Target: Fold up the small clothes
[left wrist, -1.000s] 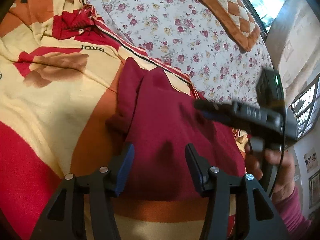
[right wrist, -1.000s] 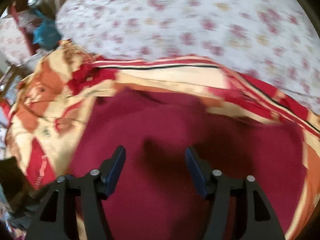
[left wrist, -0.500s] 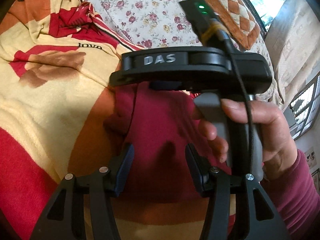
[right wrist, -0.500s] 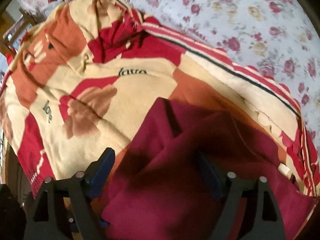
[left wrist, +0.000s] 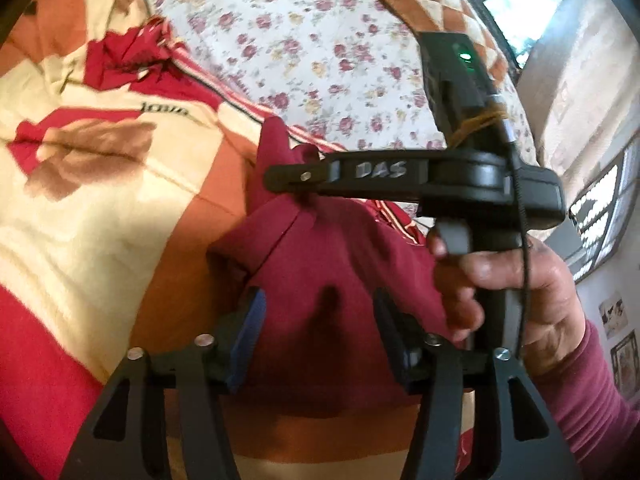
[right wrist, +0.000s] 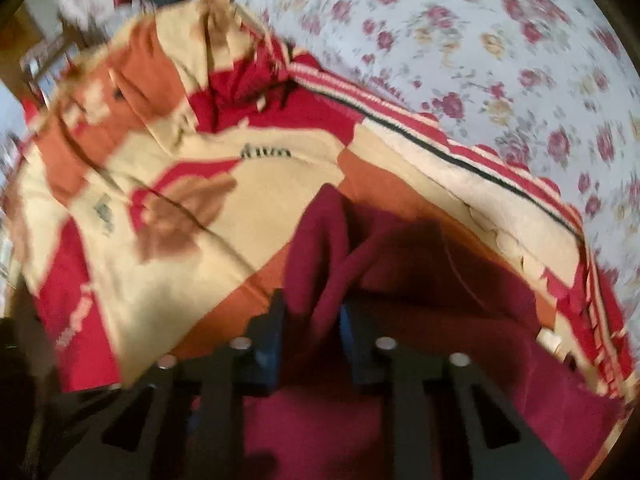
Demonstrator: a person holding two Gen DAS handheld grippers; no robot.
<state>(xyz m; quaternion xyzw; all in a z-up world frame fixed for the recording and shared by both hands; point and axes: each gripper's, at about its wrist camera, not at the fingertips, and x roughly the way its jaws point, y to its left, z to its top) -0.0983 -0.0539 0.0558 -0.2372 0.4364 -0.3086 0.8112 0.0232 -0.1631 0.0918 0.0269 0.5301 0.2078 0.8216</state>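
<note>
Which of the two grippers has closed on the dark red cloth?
The right gripper: its pads pinch the dark red cloth, while the left gripper stands open.

garment (left wrist: 340, 264) on blanket (left wrist: 100, 220) | blanket on bedsheet (left wrist: 320, 40) | pillow (left wrist: 440, 12) behind

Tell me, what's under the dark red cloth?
The dark red garment lies on a cream, orange and red blanket, which shows all around it. Beyond that is a flowered sheet. Whatever lies directly beneath the garment is covered.

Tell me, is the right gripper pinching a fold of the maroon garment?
Yes, the right gripper has just closed its jaws on a raised fold of the maroon garment, cloth bunched between its blue pads.
</note>
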